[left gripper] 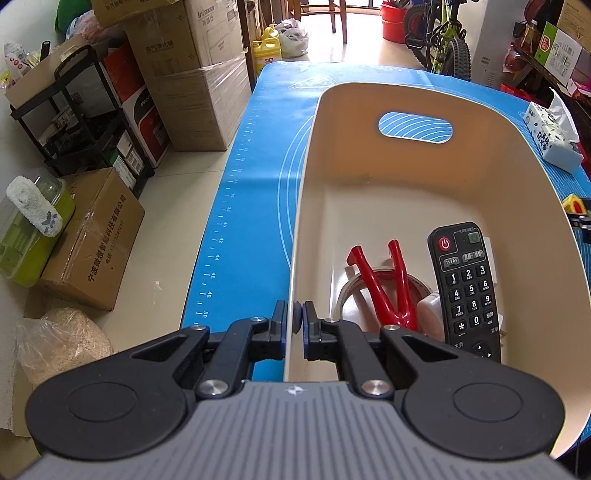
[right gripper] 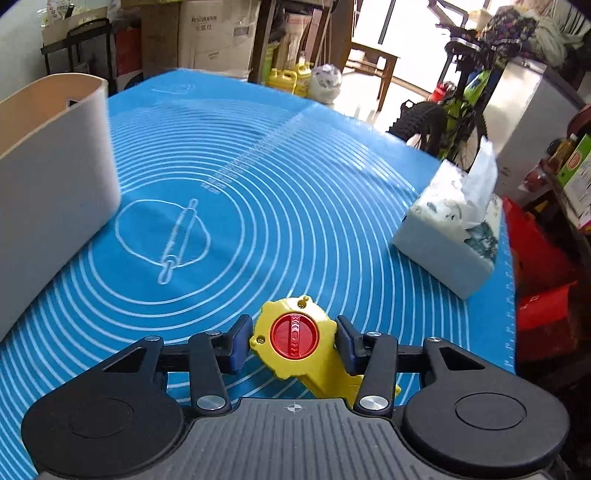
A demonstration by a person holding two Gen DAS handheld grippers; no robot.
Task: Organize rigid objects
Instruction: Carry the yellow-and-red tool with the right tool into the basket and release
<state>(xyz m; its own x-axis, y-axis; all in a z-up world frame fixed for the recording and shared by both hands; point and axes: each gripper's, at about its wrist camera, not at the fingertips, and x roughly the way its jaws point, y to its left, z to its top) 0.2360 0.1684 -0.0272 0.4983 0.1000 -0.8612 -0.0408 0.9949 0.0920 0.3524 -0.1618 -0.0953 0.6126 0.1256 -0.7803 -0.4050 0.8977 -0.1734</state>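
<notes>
Here the left hand-held gripper [left gripper: 295,322] pinches the bin [left gripper: 424,177] rim (near edge); right hand-held gripper [right gripper: 294,341] clamps yellow tool [right gripper: 295,350].

You're looking at a cluttered room w/ a pale tiled floor [left gripper: 177,192]. Cardboard boxes [left gripper: 192,74] are standing stacked at left, beside a black metal rack [left gripper: 85,110]. Daylight is coming in thru a bright doorway [left gripper: 364,22] at the far end, where a wooden chair [left gripper: 321,11] is standing. A green bicycle [left gripper: 443,40] is leaning at right; yellow jugs [left gripper: 266,51] are sitting nr the boxes.
</notes>
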